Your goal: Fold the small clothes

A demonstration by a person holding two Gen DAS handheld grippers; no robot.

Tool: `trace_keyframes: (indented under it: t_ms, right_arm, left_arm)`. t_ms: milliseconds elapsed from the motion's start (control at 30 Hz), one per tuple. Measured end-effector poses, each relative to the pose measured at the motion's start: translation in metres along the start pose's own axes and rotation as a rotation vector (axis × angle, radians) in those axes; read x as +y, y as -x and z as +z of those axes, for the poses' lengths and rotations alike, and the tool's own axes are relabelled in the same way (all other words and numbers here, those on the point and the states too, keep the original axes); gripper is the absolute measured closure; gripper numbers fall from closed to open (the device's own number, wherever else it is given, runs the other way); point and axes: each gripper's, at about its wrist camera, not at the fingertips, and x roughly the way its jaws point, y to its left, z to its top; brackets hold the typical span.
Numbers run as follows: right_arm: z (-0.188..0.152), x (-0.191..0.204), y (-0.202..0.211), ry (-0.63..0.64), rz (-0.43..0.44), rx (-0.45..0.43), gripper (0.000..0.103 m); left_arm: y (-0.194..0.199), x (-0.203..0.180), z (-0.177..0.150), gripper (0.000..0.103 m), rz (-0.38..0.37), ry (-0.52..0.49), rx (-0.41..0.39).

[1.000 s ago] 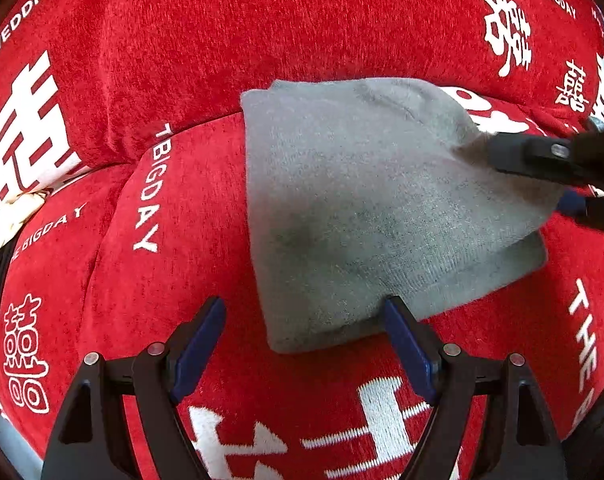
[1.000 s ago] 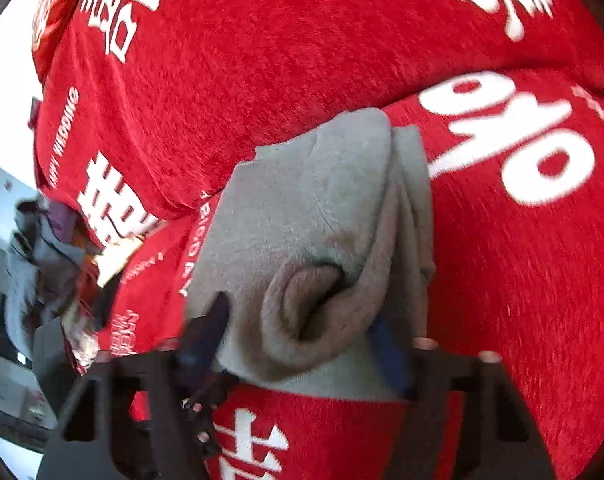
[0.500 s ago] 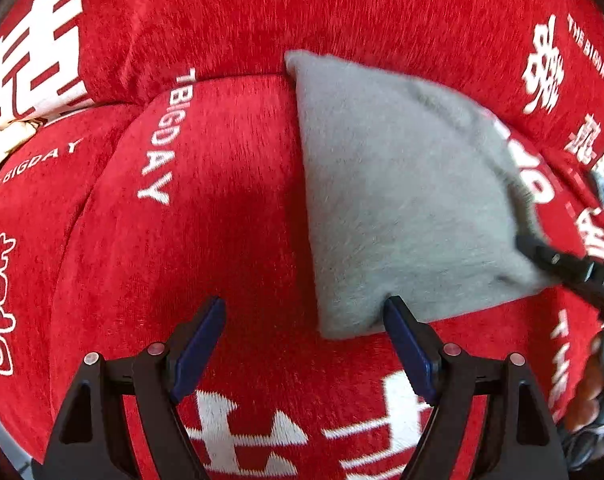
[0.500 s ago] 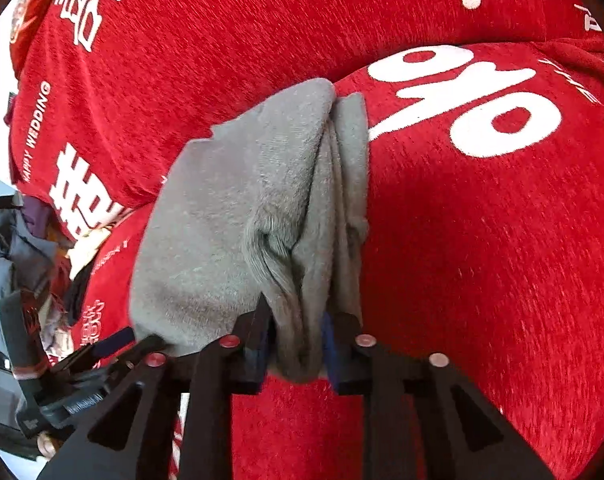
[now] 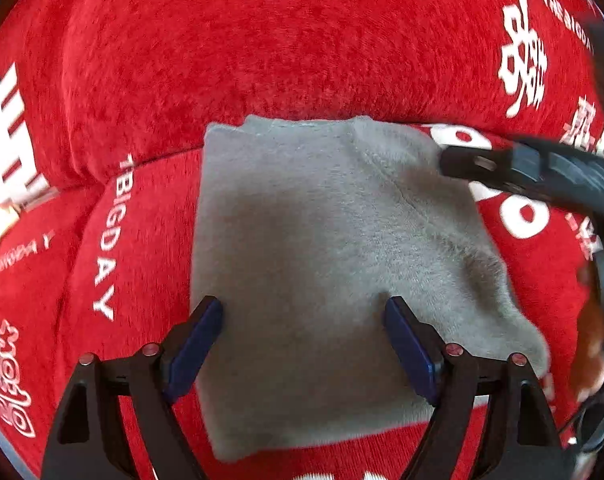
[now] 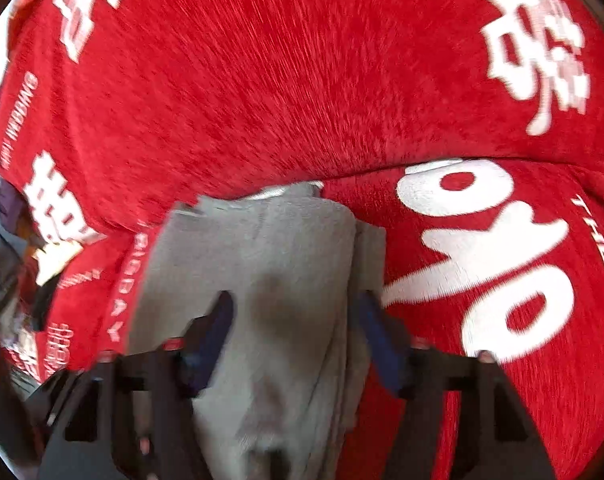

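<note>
A small grey knitted garment (image 5: pixel 321 260) lies folded flat on a red sofa seat; it also shows in the right wrist view (image 6: pixel 270 280), with layered folds along its right edge. My left gripper (image 5: pixel 303 328) is open, its blue pads spread over the garment's near part, holding nothing. My right gripper (image 6: pixel 296 320) is open over the garment's near end, and the view is blurred. A dark finger of the right gripper (image 5: pixel 521 168) reaches in at the garment's far right corner in the left wrist view.
The red sofa cover (image 5: pixel 262 40) has white lettering and rises into a backrest behind the garment. A pile of dark and mixed clothes (image 6: pixel 2 248) lies past the sofa's left end in the right wrist view.
My right gripper has opened and let go of the garment's bunched edge. The garment now lies flatter. My left gripper has moved over the garment, still open.
</note>
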Motion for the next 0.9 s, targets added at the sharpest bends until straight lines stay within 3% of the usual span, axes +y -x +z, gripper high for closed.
trace_keyframes:
  t_ms: [67, 100, 267, 300, 367, 500, 567, 600, 733, 900]
  right_arm:
    - [0.006, -0.001, -0.02, 0.036, -0.036, 0.049, 0.077]
    - [0.007, -0.001, -0.027, 0.056, -0.072, 0.055, 0.081]
    - [0.01, -0.022, -0.029, -0.001, -0.094, -0.001, 0.084]
    - [0.009, -0.023, -0.03, 0.003, -0.104, -0.002, 0.081]
    - [0.007, -0.02, -0.028, 0.033, -0.127, -0.004, 0.066]
    - [0.006, -0.003, -0.001, 0.091, -0.129, -0.035, 0.056]
    - [0.001, 0.015, 0.018, 0.158, -0.113, -0.081, 0.032]
    - [-0.002, 0.025, 0.023, 0.2, -0.105, -0.093, 0.029]
    - [-0.019, 0.056, 0.023, 0.352, -0.084, -0.073, 0.028]
    - [-0.05, 0.051, -0.002, 0.404, -0.056, 0.017, 0.029]
  left_arm:
    - [-0.002, -0.002, -0.001, 0.019, -0.005, 0.006, -0.01]
    - [-0.002, -0.002, -0.001, 0.019, -0.011, 0.009, -0.011]
    - [-0.008, 0.0, 0.003, 0.013, -0.034, 0.01, -0.017]
    - [-0.008, -0.002, 0.003, 0.011, -0.03, 0.007, -0.021]
    - [-0.009, -0.004, 0.002, 0.01, -0.023, 0.001, -0.027]
    - [-0.008, -0.002, 0.001, 0.01, -0.03, 0.006, -0.029]
    - [-0.004, 0.0, 0.0, 0.01, -0.032, 0.005, -0.032]
    - [-0.002, 0.0, -0.001, 0.01, -0.032, 0.004, -0.034]
    - [0.007, 0.006, -0.008, 0.01, -0.025, -0.001, -0.041]
    - [0.017, 0.026, -0.025, 0.01, -0.013, 0.005, -0.04]
